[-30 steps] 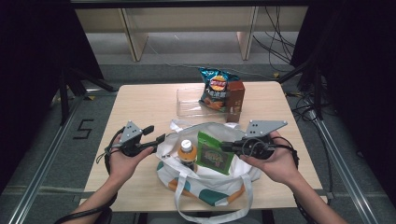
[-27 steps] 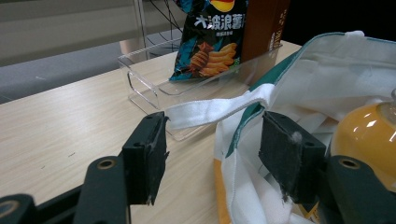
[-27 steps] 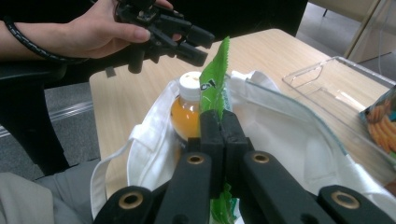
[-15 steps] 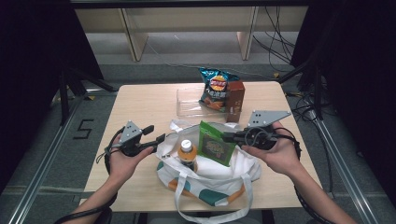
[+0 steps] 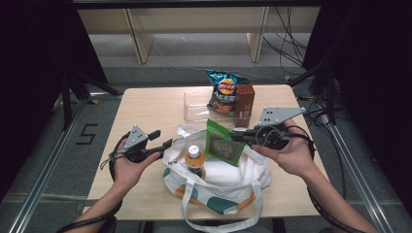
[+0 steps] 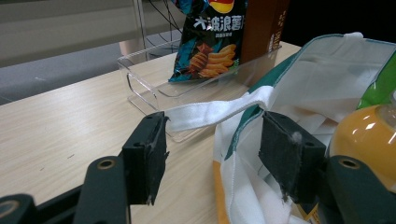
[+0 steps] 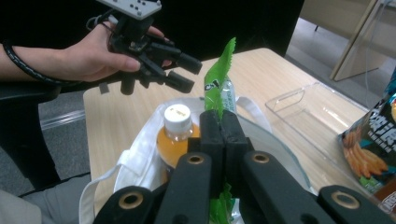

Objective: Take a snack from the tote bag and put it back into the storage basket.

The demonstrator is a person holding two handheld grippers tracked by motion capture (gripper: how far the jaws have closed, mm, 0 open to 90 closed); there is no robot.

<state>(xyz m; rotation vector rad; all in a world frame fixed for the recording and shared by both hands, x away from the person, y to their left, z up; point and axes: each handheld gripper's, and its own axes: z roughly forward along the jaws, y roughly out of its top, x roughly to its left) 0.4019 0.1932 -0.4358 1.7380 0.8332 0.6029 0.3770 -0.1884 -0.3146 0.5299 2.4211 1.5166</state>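
A white tote bag (image 5: pixel 221 182) with green and orange patches lies open near the table's front edge. An orange drink bottle (image 5: pixel 194 158) with a white cap stands inside it. My right gripper (image 5: pixel 239 137) is shut on a green snack packet (image 5: pixel 222 144) and holds it upright over the bag's mouth; in the right gripper view the packet (image 7: pixel 219 81) rises from the closed jaws (image 7: pixel 223 122), above the bottle (image 7: pixel 175 131). At the bag's left rim my left gripper (image 5: pixel 163 140) is open. In its own view, the bag's rim and white strap (image 6: pixel 210 111) lie between the spread jaws (image 6: pixel 210 137).
A clear plastic tray (image 5: pixel 197 106) sits at the table's far middle. A dark chip bag (image 5: pixel 223 91) and a brown carton (image 5: pixel 245 98) stand at its right end. Bare tabletop (image 5: pixel 141 109) lies to the left of the tray. Cables trail off the right side.
My right gripper has raised the green packet a little and carried it slightly farther from the person. The left gripper has stayed at the bag's rim.
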